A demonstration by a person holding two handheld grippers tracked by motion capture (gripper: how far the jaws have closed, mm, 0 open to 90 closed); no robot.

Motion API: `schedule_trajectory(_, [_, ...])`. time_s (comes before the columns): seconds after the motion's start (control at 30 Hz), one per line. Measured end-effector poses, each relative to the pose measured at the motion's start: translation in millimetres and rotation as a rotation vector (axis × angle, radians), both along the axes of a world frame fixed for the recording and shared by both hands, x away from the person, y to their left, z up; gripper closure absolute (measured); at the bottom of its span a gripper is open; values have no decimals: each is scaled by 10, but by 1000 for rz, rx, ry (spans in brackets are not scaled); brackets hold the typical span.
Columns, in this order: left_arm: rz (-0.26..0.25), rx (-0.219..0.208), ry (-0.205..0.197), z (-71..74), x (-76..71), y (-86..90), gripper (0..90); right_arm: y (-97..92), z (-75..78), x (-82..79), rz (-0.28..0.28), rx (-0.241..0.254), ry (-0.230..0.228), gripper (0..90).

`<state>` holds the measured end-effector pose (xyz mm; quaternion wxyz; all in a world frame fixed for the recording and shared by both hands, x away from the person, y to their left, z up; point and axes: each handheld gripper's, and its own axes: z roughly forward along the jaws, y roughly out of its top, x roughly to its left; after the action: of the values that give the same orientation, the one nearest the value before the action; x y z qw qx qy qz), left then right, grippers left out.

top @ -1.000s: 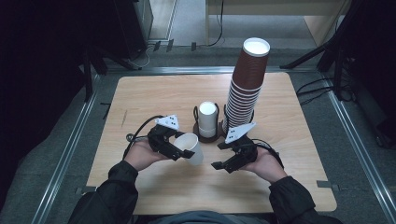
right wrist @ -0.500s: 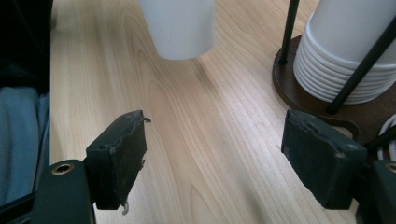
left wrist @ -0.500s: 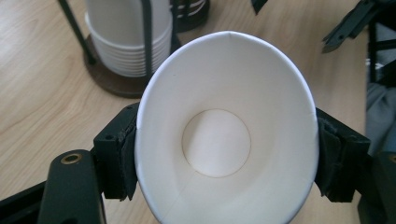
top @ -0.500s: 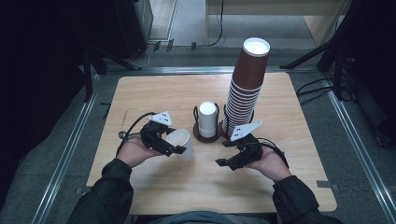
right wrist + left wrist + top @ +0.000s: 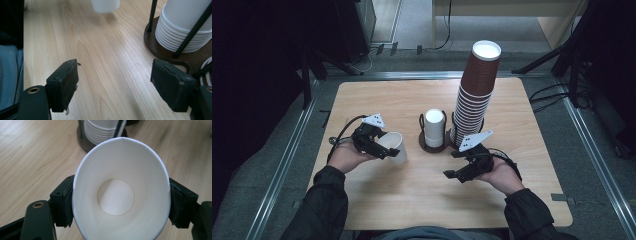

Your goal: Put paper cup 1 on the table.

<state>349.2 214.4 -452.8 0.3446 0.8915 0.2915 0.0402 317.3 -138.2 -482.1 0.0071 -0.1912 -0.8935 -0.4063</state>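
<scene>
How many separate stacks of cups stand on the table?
2. A short white stack sits in the dark holder at the table's middle. A tall brown stack stands just right of it. One single white cup is apart, held in the left gripper.

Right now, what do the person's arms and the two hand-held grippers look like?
Both arms wear dark sleeves. The left hand-held gripper and the right hand-held gripper are black, each topped by a grey three-cornered plate and trailing a black cable. Their jaws carry dark, worn pads.
</scene>
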Motion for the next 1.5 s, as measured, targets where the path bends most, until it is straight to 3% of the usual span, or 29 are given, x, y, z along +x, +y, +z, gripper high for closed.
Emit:
schedule_trajectory(0.03, [0, 0, 0, 0, 0, 0, 233, 0, 0, 0, 0, 0, 0, 225])
schedule_trajectory(0.07, [21, 35, -6, -6, 30, 12, 233, -15, 4, -4, -4, 2, 0, 225])
schedule_trajectory(0.13, [27, 51, -13, -11, 46, 22, 232, -21, 4, -4, -7, 4, -5, 225])
schedule_trajectory(0.37, [97, 88, -32, -61, 210, 157, 228, -61, -11, -18, -21, -4, -2, 226])
schedule_trajectory(0.57, [159, 57, -18, -115, 318, 317, 228, -66, -18, -40, -24, -10, 1, 227])
schedule_trajectory(0.67, [183, 93, -36, -104, 361, 387, 228, -75, -22, -43, -26, -12, 0, 227])
schedule_trajectory(0.8, [223, 87, -34, -111, 399, 474, 228, -83, -28, -43, -31, -16, 5, 227])
schedule_trajectory(0.87, [253, 115, -40, -128, 428, 540, 228, -82, -30, -43, -30, -18, 6, 227])
schedule_trajectory(0.97, [277, 125, -27, -144, 448, 600, 228, -80, -34, -41, -29, -22, 5, 227])
schedule_trajectory(1.27, [281, 173, -29, -184, 461, 582, 207, -74, -39, -44, -26, -26, 4, 227])
schedule_trajectory(1.5, [283, 169, -27, -206, 475, 567, 182, -72, -42, -44, -25, -29, 4, 227])
